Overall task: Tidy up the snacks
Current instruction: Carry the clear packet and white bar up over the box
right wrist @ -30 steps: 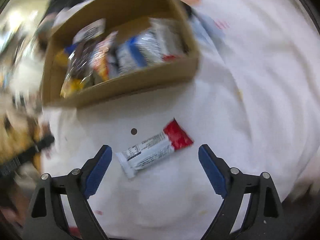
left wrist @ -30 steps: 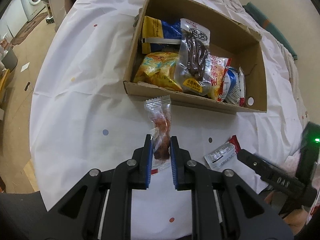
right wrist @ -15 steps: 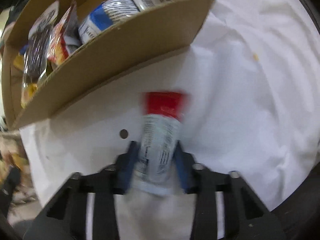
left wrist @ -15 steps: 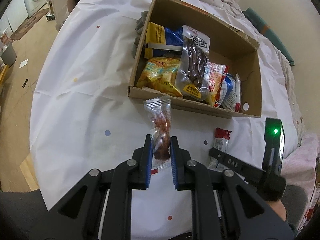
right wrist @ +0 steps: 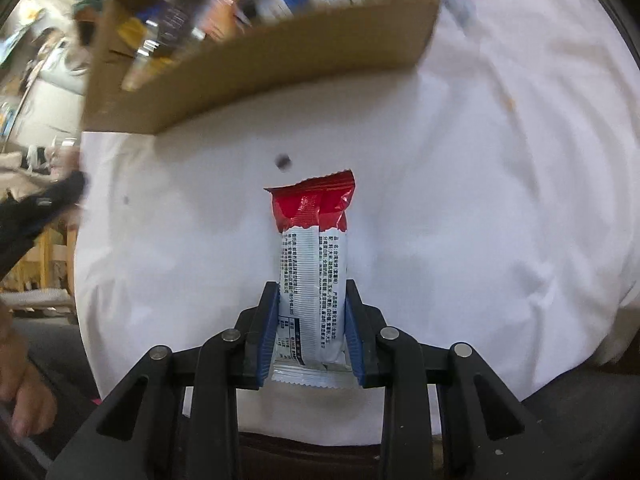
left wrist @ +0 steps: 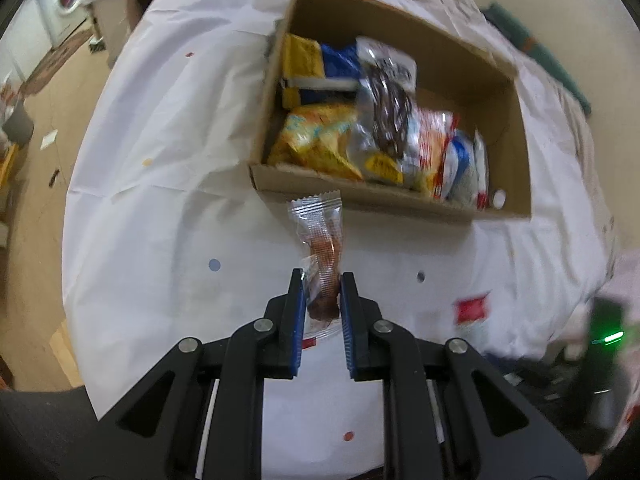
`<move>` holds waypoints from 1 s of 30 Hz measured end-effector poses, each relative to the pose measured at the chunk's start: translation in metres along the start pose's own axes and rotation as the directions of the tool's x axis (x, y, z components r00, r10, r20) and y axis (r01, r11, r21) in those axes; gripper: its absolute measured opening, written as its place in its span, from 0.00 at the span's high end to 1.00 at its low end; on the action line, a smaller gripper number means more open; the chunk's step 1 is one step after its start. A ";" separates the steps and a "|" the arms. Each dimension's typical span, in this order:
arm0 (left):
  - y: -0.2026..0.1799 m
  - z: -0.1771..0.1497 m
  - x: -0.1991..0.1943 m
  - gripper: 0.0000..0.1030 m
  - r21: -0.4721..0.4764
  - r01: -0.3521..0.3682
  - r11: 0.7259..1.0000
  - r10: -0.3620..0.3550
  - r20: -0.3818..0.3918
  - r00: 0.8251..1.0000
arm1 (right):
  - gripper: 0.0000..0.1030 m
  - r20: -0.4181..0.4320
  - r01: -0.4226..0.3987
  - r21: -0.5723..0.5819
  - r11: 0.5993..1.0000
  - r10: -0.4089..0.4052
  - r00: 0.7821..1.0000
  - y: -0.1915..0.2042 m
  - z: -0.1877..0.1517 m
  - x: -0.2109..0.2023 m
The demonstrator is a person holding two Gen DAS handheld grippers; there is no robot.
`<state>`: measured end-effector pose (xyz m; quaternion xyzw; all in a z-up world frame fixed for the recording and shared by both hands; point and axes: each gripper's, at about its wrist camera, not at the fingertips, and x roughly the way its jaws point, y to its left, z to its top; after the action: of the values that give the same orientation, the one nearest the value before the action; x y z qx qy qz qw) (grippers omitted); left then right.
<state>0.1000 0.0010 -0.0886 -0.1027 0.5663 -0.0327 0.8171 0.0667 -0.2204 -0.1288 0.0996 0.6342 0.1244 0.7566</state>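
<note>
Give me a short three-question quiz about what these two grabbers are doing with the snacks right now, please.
1. True or false: the left gripper is empty.
2. What does the right gripper hold?
A. a yellow chip bag
B. a red-and-white bar packet
C. nothing
3. Where are the other snacks packed?

Key:
1. False; it is shut on a clear snack packet.
2. B
3. In the cardboard box on the white tablecloth.
</note>
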 end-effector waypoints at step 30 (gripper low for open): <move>-0.046 0.105 -0.043 0.87 0.179 -0.017 0.984 -0.020 0.201 0.979 | 0.69 0.401 -0.050 -0.152 0.987 0.108 0.910 0.005 0.134 -0.096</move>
<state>0.1854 -0.0228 -0.0039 -0.0319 0.4749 -0.0737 0.8764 0.1822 -0.2445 -0.0143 0.0965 0.4477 0.1751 0.8716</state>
